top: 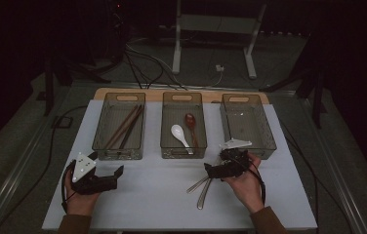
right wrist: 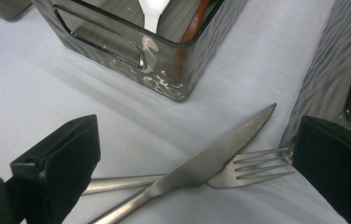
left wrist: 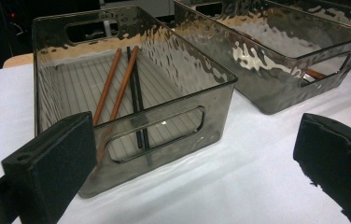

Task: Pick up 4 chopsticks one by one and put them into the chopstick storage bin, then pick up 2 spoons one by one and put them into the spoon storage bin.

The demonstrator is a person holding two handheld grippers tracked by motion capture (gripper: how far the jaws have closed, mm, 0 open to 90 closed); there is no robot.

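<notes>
A steel knife (right wrist: 201, 163) lies across a steel fork (right wrist: 253, 169) on the white table, and their handles (top: 197, 185) point toward the front edge. My right gripper (top: 219, 163) (right wrist: 197, 149) hovers open just over them, one jaw on each side. The left gripper (top: 106, 164) (left wrist: 192, 140) is open and holds nothing at the front left, facing the left bin (top: 118, 155) (left wrist: 173, 140). In that bin lie brown and black chopsticks (top: 125, 127) (left wrist: 117, 84). The middle bin (top: 183, 152) (right wrist: 164, 56) holds a white spoon (top: 178, 132) (right wrist: 152, 11) and a brown spoon (top: 191, 124) (right wrist: 197, 21).
The right bin (top: 247, 97) (right wrist: 323, 84) has nothing in it and stands right beside my right gripper. All three smoked plastic bins line the back of the tabletop (top: 147, 204). Cables and white desk legs (top: 176, 48) lie on the floor beyond.
</notes>
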